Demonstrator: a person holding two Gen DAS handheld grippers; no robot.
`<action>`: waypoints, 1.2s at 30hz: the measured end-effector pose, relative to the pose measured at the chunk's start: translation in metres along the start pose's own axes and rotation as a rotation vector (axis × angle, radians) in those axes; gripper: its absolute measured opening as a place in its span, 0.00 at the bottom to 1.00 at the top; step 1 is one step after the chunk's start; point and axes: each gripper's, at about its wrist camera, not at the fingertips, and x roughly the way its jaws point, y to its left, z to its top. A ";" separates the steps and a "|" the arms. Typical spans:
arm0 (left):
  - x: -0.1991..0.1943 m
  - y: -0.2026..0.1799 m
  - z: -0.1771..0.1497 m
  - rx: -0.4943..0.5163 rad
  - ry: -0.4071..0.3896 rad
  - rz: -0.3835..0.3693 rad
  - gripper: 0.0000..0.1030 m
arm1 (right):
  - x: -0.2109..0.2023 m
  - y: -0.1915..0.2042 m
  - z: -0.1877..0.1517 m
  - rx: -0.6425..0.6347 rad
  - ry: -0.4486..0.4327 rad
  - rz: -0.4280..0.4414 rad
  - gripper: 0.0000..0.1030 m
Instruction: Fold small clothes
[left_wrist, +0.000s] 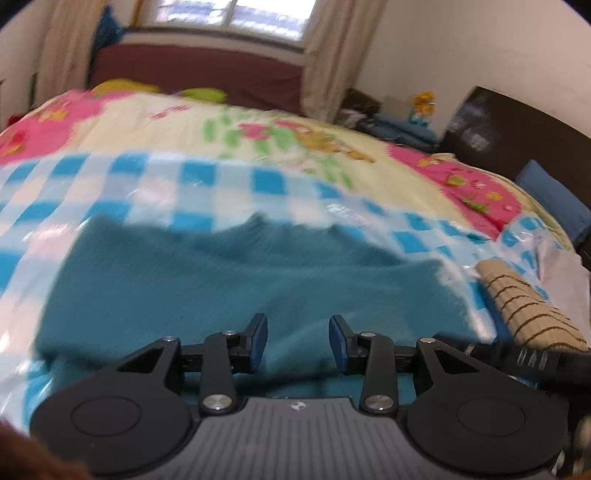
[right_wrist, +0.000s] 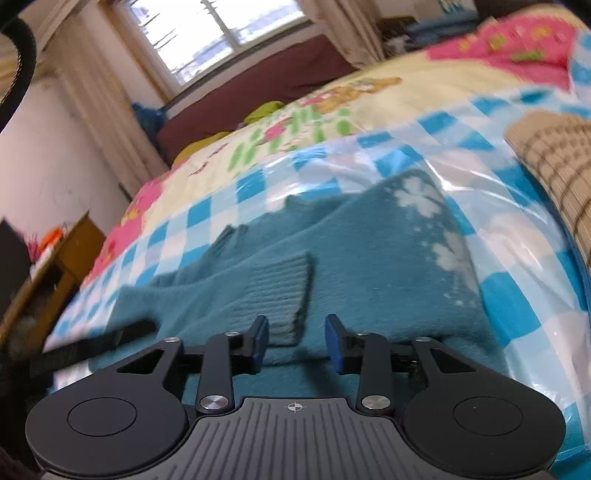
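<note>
Already the teal knit sweater (right_wrist: 369, 258) lies partly folded on the blue-checked plastic sheet (right_wrist: 517, 302) over the cartoon-print quilt (left_wrist: 147, 125), one ribbed cuff (right_wrist: 280, 291) laid across its body; by my reading, further folds and squaring remain. A beige striped garment (left_wrist: 532, 306) waits beside it, likely next, and crowds the right edge. Both the left gripper (left_wrist: 297, 341) and right gripper (right_wrist: 296, 339) hover over the sweater, jaws spread, pinching nothing.

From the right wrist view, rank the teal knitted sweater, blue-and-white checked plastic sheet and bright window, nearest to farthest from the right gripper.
1. Teal knitted sweater, directly beneath the right gripper.
2. Blue-and-white checked plastic sheet, surrounding it.
3. Bright window, upper left, beyond the bed.
</note>
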 end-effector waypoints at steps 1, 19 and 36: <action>-0.008 0.007 -0.003 -0.015 -0.002 0.018 0.43 | 0.002 -0.004 0.002 0.025 0.004 0.004 0.36; -0.024 0.073 -0.009 0.014 -0.036 0.220 0.49 | 0.053 0.016 0.020 -0.001 0.139 -0.017 0.11; 0.015 0.077 -0.002 0.051 0.027 0.309 0.65 | 0.053 -0.008 0.043 -0.097 0.110 -0.138 0.06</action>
